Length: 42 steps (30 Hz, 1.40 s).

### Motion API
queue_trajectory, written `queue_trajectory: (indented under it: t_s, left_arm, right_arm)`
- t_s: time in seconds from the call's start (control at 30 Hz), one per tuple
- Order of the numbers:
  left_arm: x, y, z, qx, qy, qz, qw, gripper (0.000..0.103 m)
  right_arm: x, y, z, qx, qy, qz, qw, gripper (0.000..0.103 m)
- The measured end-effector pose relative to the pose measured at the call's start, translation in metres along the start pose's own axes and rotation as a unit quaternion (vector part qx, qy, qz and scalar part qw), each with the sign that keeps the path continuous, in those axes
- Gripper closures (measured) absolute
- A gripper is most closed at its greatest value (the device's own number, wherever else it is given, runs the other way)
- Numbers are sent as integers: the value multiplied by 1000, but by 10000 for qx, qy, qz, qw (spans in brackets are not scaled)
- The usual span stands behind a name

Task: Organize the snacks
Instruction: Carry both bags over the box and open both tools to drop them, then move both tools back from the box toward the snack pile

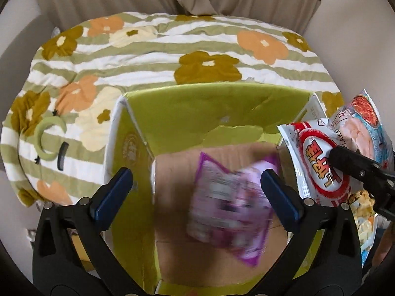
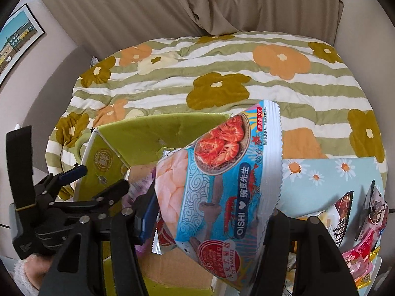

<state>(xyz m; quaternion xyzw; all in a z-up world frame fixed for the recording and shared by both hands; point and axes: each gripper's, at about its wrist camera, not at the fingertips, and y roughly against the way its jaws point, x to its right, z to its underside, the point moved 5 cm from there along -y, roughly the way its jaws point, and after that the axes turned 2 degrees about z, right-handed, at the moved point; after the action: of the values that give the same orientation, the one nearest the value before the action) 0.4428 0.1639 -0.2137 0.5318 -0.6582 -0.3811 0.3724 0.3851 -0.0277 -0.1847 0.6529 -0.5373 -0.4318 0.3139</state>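
Left wrist view: left gripper [image 1: 196, 190] stands with jaws spread wide, nothing pressed between the pads. The purple snack packet [image 1: 232, 212] lies blurred below and between the fingers, over the brown floor of the green cardboard box [image 1: 197, 113]. Judged: packet released into the box; drop-off step for this hand looks finished. Packet's long axis runs diagonally, from upper left near the fingertips to lower right toward the wrist; one corner points down-right. To the right of the claw, the right gripper [image 1: 345, 162] shows at the frame edge holding a white-and-red packet [image 1: 318, 167] with a blue one behind it.

Right wrist view: right gripper [image 2: 209, 217] is clamped on the blue shrimp-cracker bag [image 2: 222, 185]; the white-and-red packet peeks out beneath it. Bag stands tilted, long axis from wrist up and right, its serrated top edge pointing away from the claw. The box is ahead and left of the claw, under the bag's left half. More snacks [image 2: 358, 224] lie right of the claw on a daisy-print mat [image 2: 321, 170].

Next move, judged: carry the bag left over the box opening, then let go.
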Motion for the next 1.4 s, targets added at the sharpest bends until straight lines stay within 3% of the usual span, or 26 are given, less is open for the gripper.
queue_trajectory:
  t_s: [0.33, 0.63, 0.73, 0.8, 0.83, 1.1, 1.4]
  left_arm:
    - [-16, 35, 28, 164, 402, -32, 9991, 1]
    - [-20, 32, 27, 120, 467, -67, 9988, 1]
    - [-22, 31, 27, 106, 459, -67, 9989, 1]
    - [-24, 31, 27, 74, 434, -107, 9990, 1]
    - [-24, 30, 27, 52, 429, -126, 9990, 1]
    - [-29, 28, 31, -31, 446, -85, 9990, 1]
    - [-28, 45, 30, 166, 362, -43, 9992, 1]
  right_arm:
    - [-19, 4, -11, 20, 132, -341, 9993, 47]
    - [-44, -25, -28, -151, 48, -684, 9975, 47]
    - [-45, -34, -29, -196, -217, -857, 9959, 35]
    - [-42, -38, -29, -163, -331, -775, 9963, 6]
    - [-42, -39, -29, -149, -295, -715, 9969, 4]
    - [-39, -30, -18, -124, 320, -185, 9992, 4]
    - [-36, -2, -15, 69, 325, 1, 9994, 4]
